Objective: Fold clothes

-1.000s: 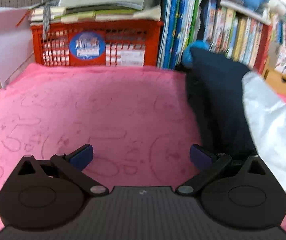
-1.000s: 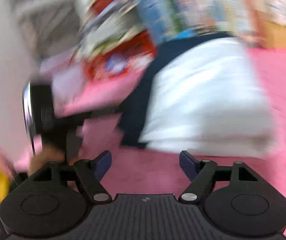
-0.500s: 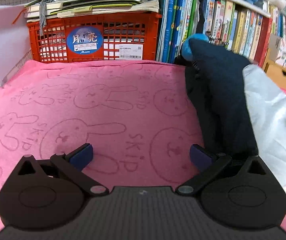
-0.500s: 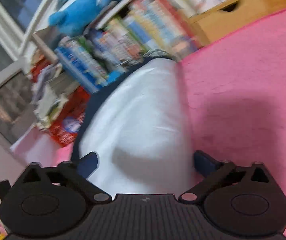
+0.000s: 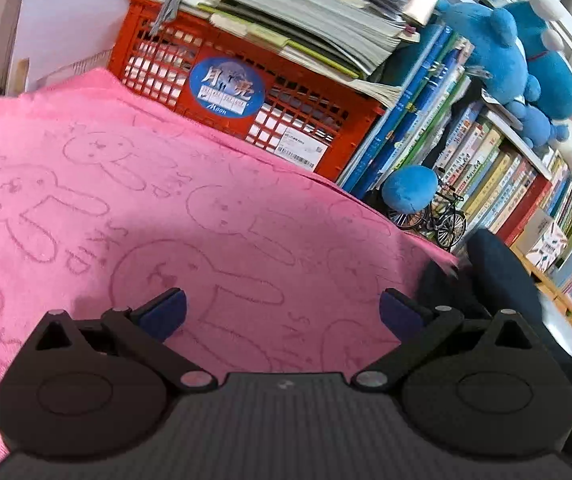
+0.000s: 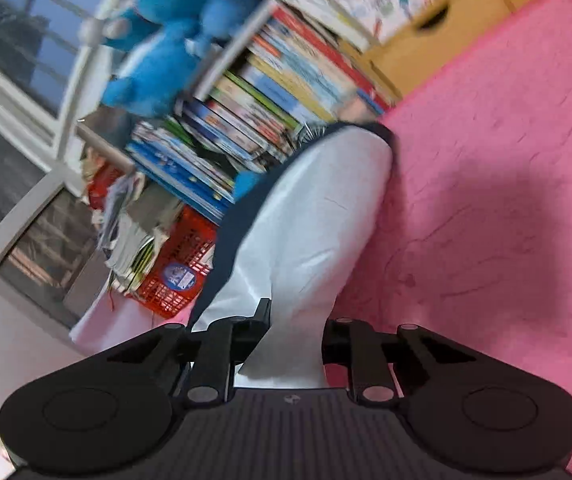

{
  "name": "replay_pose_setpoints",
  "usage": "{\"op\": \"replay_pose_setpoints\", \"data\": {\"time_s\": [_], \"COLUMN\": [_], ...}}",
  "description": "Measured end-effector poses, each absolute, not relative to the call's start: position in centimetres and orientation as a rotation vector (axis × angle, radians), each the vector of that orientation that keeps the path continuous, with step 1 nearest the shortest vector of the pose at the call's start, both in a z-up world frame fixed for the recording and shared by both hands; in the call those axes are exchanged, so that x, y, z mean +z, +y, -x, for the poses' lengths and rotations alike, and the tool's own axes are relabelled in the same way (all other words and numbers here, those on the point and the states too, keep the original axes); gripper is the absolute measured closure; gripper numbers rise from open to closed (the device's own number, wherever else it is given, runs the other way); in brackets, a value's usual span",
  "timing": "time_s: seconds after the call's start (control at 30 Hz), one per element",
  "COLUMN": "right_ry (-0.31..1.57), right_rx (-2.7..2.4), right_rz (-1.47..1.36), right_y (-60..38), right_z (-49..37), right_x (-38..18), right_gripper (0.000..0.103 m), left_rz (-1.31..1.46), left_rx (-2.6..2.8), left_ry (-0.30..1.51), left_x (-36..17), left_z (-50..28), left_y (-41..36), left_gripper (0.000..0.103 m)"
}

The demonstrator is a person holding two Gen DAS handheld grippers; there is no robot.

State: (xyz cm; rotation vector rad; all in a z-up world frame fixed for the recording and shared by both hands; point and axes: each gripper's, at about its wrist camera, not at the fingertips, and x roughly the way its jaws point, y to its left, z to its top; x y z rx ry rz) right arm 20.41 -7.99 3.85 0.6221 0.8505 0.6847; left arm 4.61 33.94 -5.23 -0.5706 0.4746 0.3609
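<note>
While spread wide over the pink rabbit-print towel (image 5: pixel 214 216), left tool (image 5: pixel 282 312) empty, blue pads (image 5: pixel 164 314) well apart with only bare pink between them. Dark navy garment (image 5: pixel 502 280) bunched just beside the right-hand pad, at the towel's right edge, not touching either pad as far as can be told. Behind the towel's far edge, red plastic crate (image 5: pixel 190 68) stacked with papers, then upright rows of books (image 5: pixel 486 168); blue plush toys (image 5: pixel 498 40) on the shelf above, small model bicycle (image 5: pixel 442 220) at the far right corner.

Right tool (image 6: pixel 294 328) drawn in narrow and clamped on a fold of white fabric (image 6: pixel 318 216), pinched cloth rising straight out from between the fingers (image 6: pixel 258 320) and stretching away toward the books. Navy edge of the same garment (image 6: pixel 230 224) visible along the white panel's left side and across its far end. Pink towel (image 6: pixel 486 184) open to the right of the gripped cloth, wooden box (image 6: pixel 438 32) at its far edge. Right-wrist view tilted and somewhat blurred.
</note>
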Motion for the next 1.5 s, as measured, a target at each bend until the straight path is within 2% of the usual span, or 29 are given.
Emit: {"op": "replay_pose_setpoints", "data": {"time_s": [0.17, 0.2, 0.23, 0.3, 0.33, 0.37, 0.43, 0.5, 0.57, 0.67, 0.7, 0.73, 0.8, 0.87, 0.93, 1.0, 1.13, 1.23, 1.33, 1.4, 1.43, 1.5], "right_ry": [0.850, 0.859, 0.860, 0.836, 0.822, 0.800, 0.686, 0.543, 0.423, 0.389, 0.430, 0.479, 0.582, 0.552, 0.500, 0.488, 0.549, 0.520, 0.440, 0.476, 0.493, 0.529], "right_rx": [0.599, 0.555, 0.509, 0.443, 0.409, 0.381, 0.353, 0.348, 0.353, 0.348, 0.370, 0.401, 0.509, 0.525, 0.506, 0.503, 0.604, 0.678, 0.508, 0.519, 0.525, 0.536], "right_rz": [-0.486, -0.405, -0.321, -0.176, -0.104, -0.042, 0.031, 0.115, 0.198, 0.316, 0.328, 0.335, 0.308, 0.392, 0.535, 0.581, 0.408, 0.234, 0.275, 0.265, 0.260, 0.249], "right_y": [-13.9, -14.5, -14.5, -14.0, -13.7, -13.4, -13.0, -11.8, -10.0, -4.6, -2.7, -0.7, 2.8, 5.8, 8.9, 10.1, 7.8, 3.6, 1.3, 1.1, 1.0, 0.7], "right_z": [-16.4, -15.9, -15.6, -14.3, -13.7, -13.0, -11.3, -10.5, -10.5, -13.6, -14.7, -15.7, -15.7, -14.1, -12.6, -12.3, -12.5, -10.9, -10.0, -9.9, -9.9, -9.8], "right_x": [5.5, 5.4, 5.3, 5.6, 5.8, 6.1, 8.1, 9.9, 11.0, 10.0, 9.0, 7.9, 5.0, 3.0, 1.2, 0.6, 2.7, 5.8, 7.3, 6.5, 6.0, 5.1], "right_gripper": [0.080, 0.072, 0.057, 0.037, 0.030, 0.027, 0.014, 0.008, 0.007, 0.008, 0.014, 0.024, 0.030, 0.027, 0.010, 0.007, 0.008, 0.008, 0.005, 0.005, 0.011, 0.012], "left_rz": [0.505, 0.492, 0.478, 0.453, 0.441, 0.439, 0.444, 0.440, 0.433, 0.439, 0.441, 0.442, 0.437, 0.425, 0.411, 0.402, 0.395, 0.389, 0.361, 0.313, 0.296, 0.285], "left_rx": [0.316, 0.304, 0.296, 0.290, 0.287, 0.290, 0.291, 0.294, 0.296, 0.301, 0.303, 0.302, 0.302, 0.302, 0.299, 0.296, 0.300, 0.307, 0.341, 0.377, 0.377, 0.358], "left_ry": [0.492, 0.493, 0.494, 0.504, 0.509, 0.515, 0.522, 0.526, 0.529, 0.542, 0.546, 0.544, 0.547, 0.553, 0.559, 0.560, 0.559, 0.555, 0.535, 0.506, 0.497, 0.523], "left_x": [-4.9, -4.9, -4.9, -4.9, -5.0, -5.0, -5.1, -5.2, -5.2, -5.4, -5.5, -5.5, -5.5, -5.4, -5.4, -5.4, -5.3, -5.2, -4.9, -4.5, -4.4, -4.4], "left_z": [-5.1, -5.0, -5.1, -5.3, -5.4, -5.4, -5.5, -5.5, -5.6, -5.7, -5.7, -5.7, -5.8, -5.9, -6.0, -6.0, -6.0, -5.9, -5.7, -5.4, -5.4, -5.9], "left_y": [32.7, 32.3, 32.0, 31.7, 31.5, 31.4, 31.5, 31.4, 31.3, 31.4, 31.5, 31.5, 31.4, 31.3, 31.0, 30.9, 30.9, 30.9, 30.5, 29.9, 29.6, 29.1], "left_gripper": [0.000, 0.000, 0.000, 0.000, 0.000, 0.000, 0.000, 0.000, 0.000, 0.000, 0.000, 0.000, 0.000, 0.000, 0.000, 0.000, 0.000, 0.000, 0.000, 0.000, 0.000, 0.000]}}
